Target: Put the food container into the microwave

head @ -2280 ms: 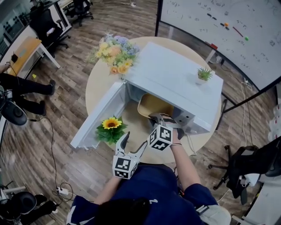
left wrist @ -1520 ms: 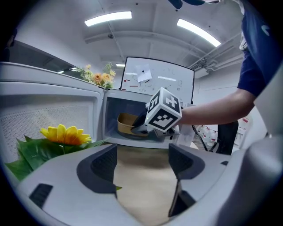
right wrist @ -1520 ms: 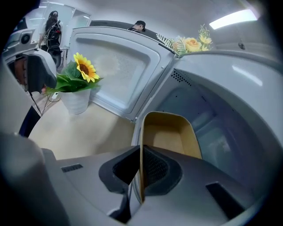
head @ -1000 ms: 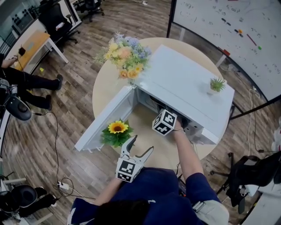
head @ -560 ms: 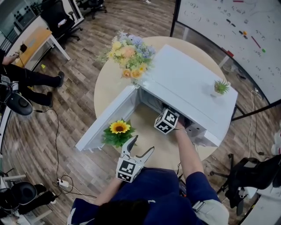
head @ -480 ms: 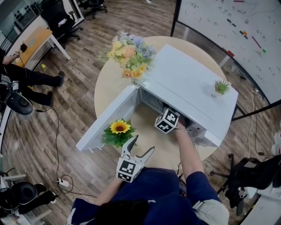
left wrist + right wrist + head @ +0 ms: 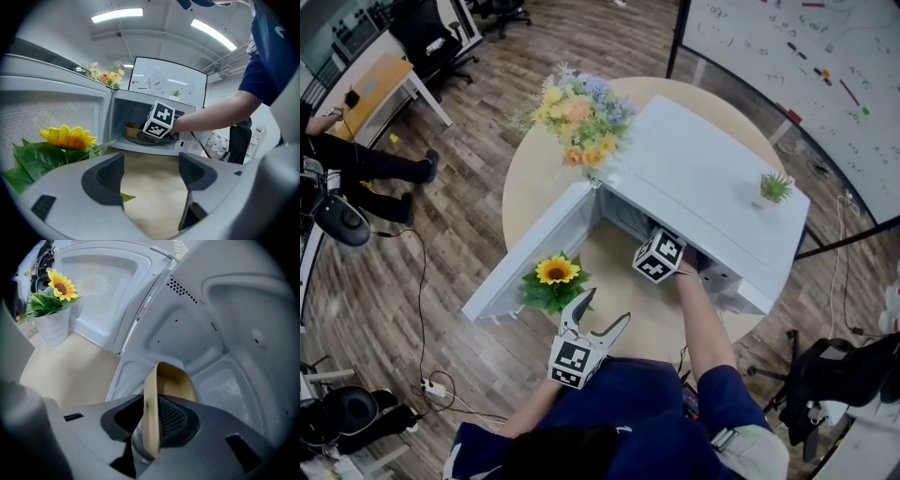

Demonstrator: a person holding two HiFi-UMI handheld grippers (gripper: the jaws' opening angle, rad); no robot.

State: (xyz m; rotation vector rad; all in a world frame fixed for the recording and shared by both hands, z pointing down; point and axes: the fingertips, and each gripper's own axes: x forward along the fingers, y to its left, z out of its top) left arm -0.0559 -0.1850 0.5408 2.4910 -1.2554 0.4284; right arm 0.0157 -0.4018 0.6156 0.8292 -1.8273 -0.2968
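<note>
Pushing in deeper than a couple of seconds ago: then showing the food container (image 7: 172, 383) out at the opening near the middle of the head view, now carrying it under the roof of the microwave (image 7: 703, 178) and out of that view's sight, leaving only the marker cube of the right claw (image 7: 152, 420) showing at the mouth. Barely shifting over the last half second.

Clamping the container's wall with that right claw, one jaw inside the tan tub and one outside, up the middle of the right gripper view. Sitting well inside the white cavity, with the back wall filling the upper right of that frame and the open door (image 7: 530, 253) and sunflower (image 7: 556, 272) falling away to the upper left. Appearing at centre frame in the left gripper view, low over the dark turntable (image 7: 140, 140); touching it or hanging just above, not possible to tell from here.

Idling with the left claw (image 7: 602, 311) at the lower middle of the head view, jaws spread wide and gripping nothing, showing only bare table (image 7: 530, 183) between them.

Judging the job as mostly done: getting the container past the doorway already achieved. Remaining, by the look of it: settling it flat on the turntable, letting go, and drawing the right claw back out clear of the door frame.
</note>
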